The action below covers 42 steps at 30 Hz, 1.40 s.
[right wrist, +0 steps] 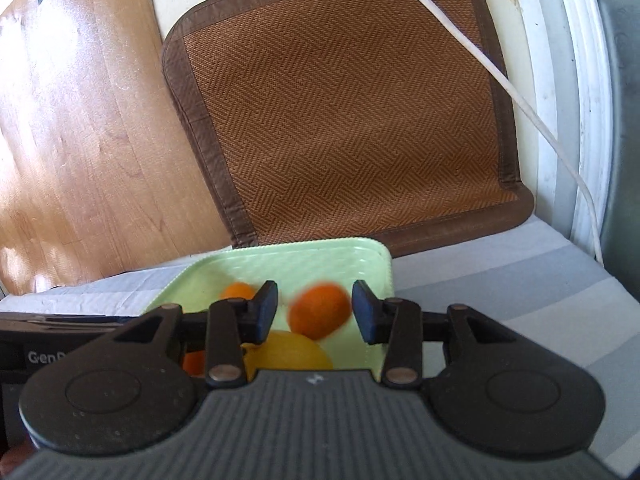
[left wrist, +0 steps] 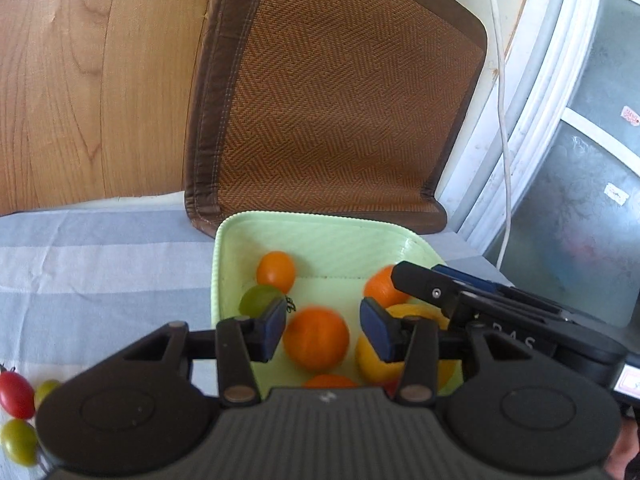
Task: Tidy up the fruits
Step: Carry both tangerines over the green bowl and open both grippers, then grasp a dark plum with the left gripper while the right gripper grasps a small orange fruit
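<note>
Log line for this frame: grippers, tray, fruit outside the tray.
left gripper: open, over tray | right gripper: open, nothing gripped | tray: oranges, lemon, green tomato | outside: red tomato, green tomatoes on cloth

Both grippers hung over the green tray (left wrist: 224, 248), tilted downward. The left gripper (left wrist: 323, 330) stood with jaws parted, pads touching nothing. The right gripper (right wrist: 315, 317), beside it on the tray's right, was likewise parted and empty.

Pale green tray (left wrist: 320, 236) – orange fruits (left wrist: 316, 338); herringbone brown mat (left wrist: 332, 100); grey-striped cloth (left wrist: 100, 264) – red tomato (left wrist: 16, 394).
</note>
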### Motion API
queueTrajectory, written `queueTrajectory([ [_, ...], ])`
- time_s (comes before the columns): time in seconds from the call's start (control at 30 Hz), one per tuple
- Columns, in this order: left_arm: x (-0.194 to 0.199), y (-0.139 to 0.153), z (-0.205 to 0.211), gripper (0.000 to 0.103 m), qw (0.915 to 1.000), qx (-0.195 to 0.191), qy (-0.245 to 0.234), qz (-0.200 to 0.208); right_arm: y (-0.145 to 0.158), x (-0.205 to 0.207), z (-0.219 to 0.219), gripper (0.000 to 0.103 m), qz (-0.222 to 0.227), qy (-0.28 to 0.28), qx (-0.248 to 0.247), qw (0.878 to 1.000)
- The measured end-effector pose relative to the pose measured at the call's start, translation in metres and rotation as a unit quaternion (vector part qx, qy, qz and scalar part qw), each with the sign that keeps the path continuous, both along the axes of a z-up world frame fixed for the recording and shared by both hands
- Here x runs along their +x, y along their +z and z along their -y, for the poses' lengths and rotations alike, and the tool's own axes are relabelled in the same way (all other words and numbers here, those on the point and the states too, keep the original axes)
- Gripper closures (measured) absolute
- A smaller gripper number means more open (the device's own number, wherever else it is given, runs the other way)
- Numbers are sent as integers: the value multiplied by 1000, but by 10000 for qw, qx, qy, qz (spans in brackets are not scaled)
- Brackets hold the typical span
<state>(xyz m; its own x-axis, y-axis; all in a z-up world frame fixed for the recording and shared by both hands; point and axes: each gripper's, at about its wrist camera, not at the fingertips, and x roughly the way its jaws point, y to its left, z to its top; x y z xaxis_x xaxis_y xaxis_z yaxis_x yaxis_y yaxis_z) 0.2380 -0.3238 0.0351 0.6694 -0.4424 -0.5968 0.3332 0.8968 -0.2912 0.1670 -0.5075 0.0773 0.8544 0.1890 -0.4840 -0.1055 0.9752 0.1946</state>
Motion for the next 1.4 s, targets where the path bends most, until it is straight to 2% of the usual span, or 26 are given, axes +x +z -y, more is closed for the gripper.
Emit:
queueTrajectory([
  [0.07,-6,7,-7,60,9999,-91,93,37,2,-4,2,58,75,-17,31,10000],
  [0.2,-32,31,-43,60,9982,-278,328,425,6,-12,8,59,365,-112,92,9992],
  [0.37,-77,48,-130,60,9905,-340,1123,719,12,-29,13,59,828,-300,255,9958],
  [0.5,-108,31,-188,60,9813,-16,1847,549,18,-49,4,59,1306,-213,188,9910],
  [0.6,-122,11,-211,60,9802,-89,1965,230,22,-59,-8,58,1227,163,404,9915],
  [0.67,-127,0,-216,60,9810,-119,1932,122,22,-65,-23,58,966,705,595,9910],
  [0.73,-127,-10,-214,60,9825,-210,1852,17,19,-75,-47,59,721,1271,484,9881],
  [0.87,-125,-20,-203,60,9862,-440,1596,-95,-4,-89,-104,59,328,1950,-633,9782],
  [0.93,-127,-19,-187,60,9907,-267,1329,79,-15,-87,-120,60,155,2064,-1031,9729],
  [1.0,-133,-16,-171,60,9934,56,1097,316,-20,-77,-125,60,-93,2057,-965,9738],
  [1.07,-138,-15,-161,60,9937,276,954,518,-22,-65,-122,60,-308,2046,-609,9765],
  [1.13,-139,-16,-157,60,9939,339,883,573,-23,-61,-124,60,-405,2027,-406,9776],
  [1.23,-136,-18,-155,60,9946,350,839,504,-32,-54,-133,61,-529,1942,-407,9787],
  [1.3,-134,-18,-151,60,9949,404,787,482,-34,-53,-131,75,-745,2165,-118,9734],
  [1.4,-129,-17,-139,60,9951,547,656,503,-26,-67,-126,75,-605,2019,-299,9771],
])
